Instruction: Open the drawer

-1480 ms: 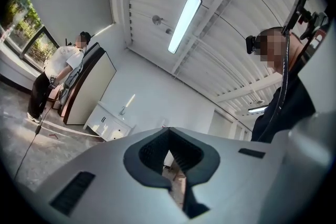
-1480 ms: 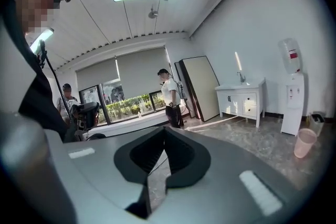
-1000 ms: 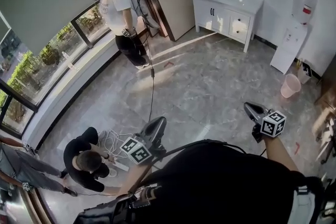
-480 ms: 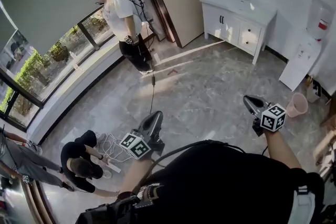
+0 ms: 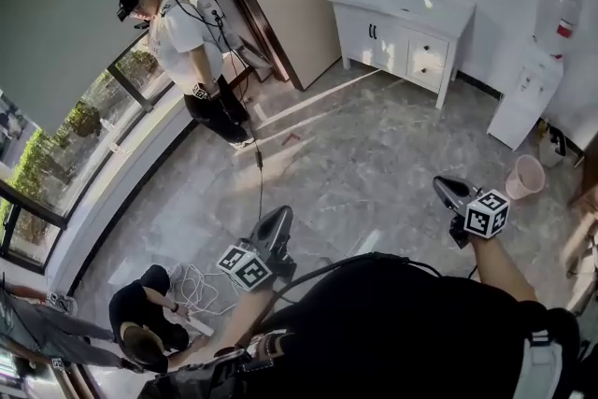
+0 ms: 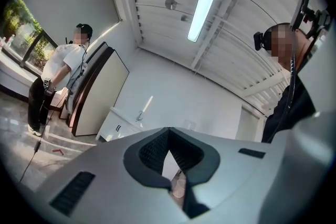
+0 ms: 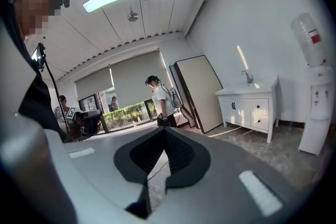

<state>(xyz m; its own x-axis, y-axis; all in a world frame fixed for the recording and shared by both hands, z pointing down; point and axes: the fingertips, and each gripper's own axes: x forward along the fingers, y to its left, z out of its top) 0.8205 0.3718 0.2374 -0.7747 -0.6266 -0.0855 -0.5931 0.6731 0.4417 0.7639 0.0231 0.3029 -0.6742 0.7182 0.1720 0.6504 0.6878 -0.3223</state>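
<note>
Drawer (image 5: 428, 48) shut, well apart; L gripper (image 5: 282, 218) & R gripper (image 5: 442, 189) fingers closed, empty.

L gripper (image 5: 280, 218) is held out low in front of the torso (image 5: 402, 332), pointing fwd & about level, jaws closed tip to tip w/ nothing between them. R gripper (image 5: 441, 188) sits out to the right on a bare R forearm (image 5: 495, 271), tipped slightly down, jaws likewise together & empty. The two grippers are well apart, both aimed the same way.
</note>
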